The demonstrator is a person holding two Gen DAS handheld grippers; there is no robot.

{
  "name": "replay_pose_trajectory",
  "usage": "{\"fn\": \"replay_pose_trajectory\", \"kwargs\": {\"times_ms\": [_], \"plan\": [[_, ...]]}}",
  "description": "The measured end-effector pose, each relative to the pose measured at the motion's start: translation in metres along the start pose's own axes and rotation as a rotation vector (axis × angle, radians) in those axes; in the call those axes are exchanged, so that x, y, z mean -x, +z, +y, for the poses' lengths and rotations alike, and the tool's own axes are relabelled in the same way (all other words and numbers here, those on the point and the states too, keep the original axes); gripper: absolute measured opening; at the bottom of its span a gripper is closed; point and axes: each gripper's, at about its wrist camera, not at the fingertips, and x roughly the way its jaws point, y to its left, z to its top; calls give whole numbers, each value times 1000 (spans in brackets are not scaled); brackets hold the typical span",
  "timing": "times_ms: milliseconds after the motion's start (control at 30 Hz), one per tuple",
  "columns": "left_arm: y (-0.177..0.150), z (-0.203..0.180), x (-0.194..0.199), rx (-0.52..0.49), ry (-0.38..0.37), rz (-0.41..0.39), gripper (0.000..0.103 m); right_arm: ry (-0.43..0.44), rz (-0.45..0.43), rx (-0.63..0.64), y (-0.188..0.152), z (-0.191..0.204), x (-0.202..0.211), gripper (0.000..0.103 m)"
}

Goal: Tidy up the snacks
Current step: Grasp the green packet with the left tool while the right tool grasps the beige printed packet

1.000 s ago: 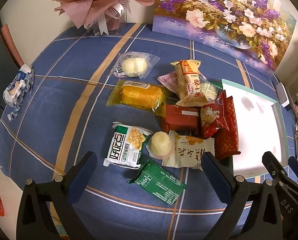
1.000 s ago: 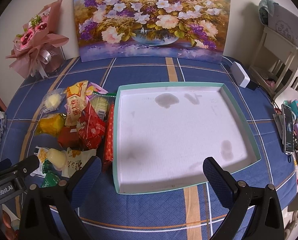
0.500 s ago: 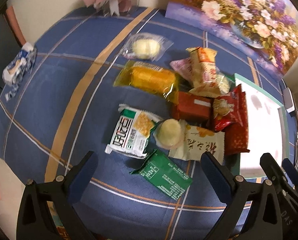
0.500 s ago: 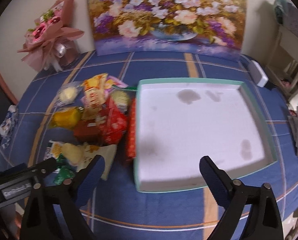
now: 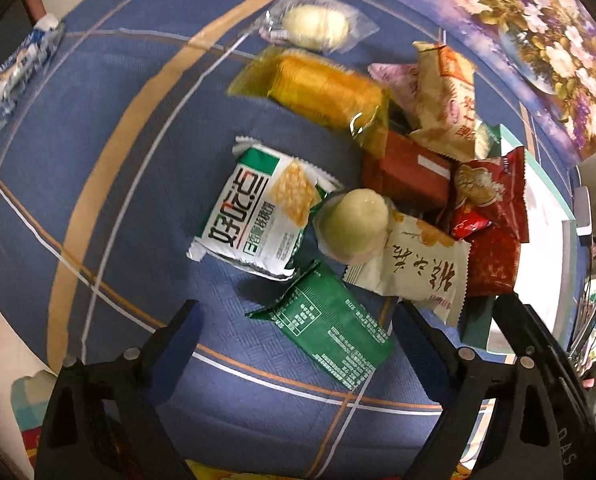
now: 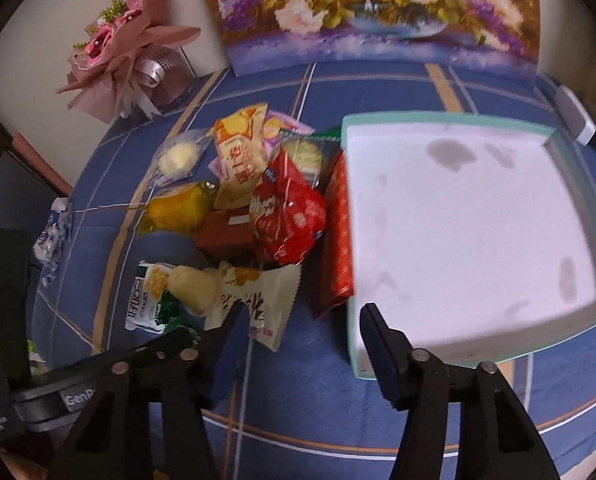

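Note:
A pile of wrapped snacks lies on the blue tablecloth left of a teal-rimmed white tray [image 6: 449,216]. My left gripper [image 5: 298,332] is open and empty, its jaws either side of a green packet [image 5: 329,332]. Beyond it lie a white-green cracker pack [image 5: 254,220], a pale jelly cup [image 5: 353,220] and a cream packet [image 5: 413,268]. My right gripper [image 6: 301,328] is open and empty, low over the cloth between the cream packet [image 6: 258,300] and the tray's near left corner. Red packets [image 6: 290,212] lean by the tray's left rim.
A flower painting [image 6: 377,12] leans on the wall behind the tray. A pink bouquet [image 6: 126,56] stands at the back left. A blue-white wrapper [image 5: 22,64] lies near the table's left edge. A white box [image 6: 575,120] sits right of the tray.
Both grippers have moved forward and down toward the snack pile. The left one now straddles the green packet; the right one has swung left, from the tray to the pile's edge.

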Motion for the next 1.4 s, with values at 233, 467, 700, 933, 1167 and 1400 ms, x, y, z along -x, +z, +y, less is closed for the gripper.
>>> {"fn": "replay_pose_trajectory", "kwargs": {"times_ms": [233, 467, 700, 933, 1167, 1400], "plan": [[1, 9, -34, 43, -41, 68, 77, 29, 46, -29, 5, 4, -16, 50], [3, 21, -55, 73, -53, 85, 70, 56, 99, -86, 8, 0, -35, 45], [14, 25, -64, 86, -24, 71, 60, 96, 138, -115, 7, 2, -51, 41], [18, 38, -76, 96, -13, 62, 55, 98, 139, -117, 8, 9, -60, 37], [9, 41, -64, 94, -25, 61, 42, 122, 96, -90, 9, 19, -53, 26], [2, 44, -54, 105, -51, 53, 41, 162, 77, -96, 11, 21, -48, 20]]}}
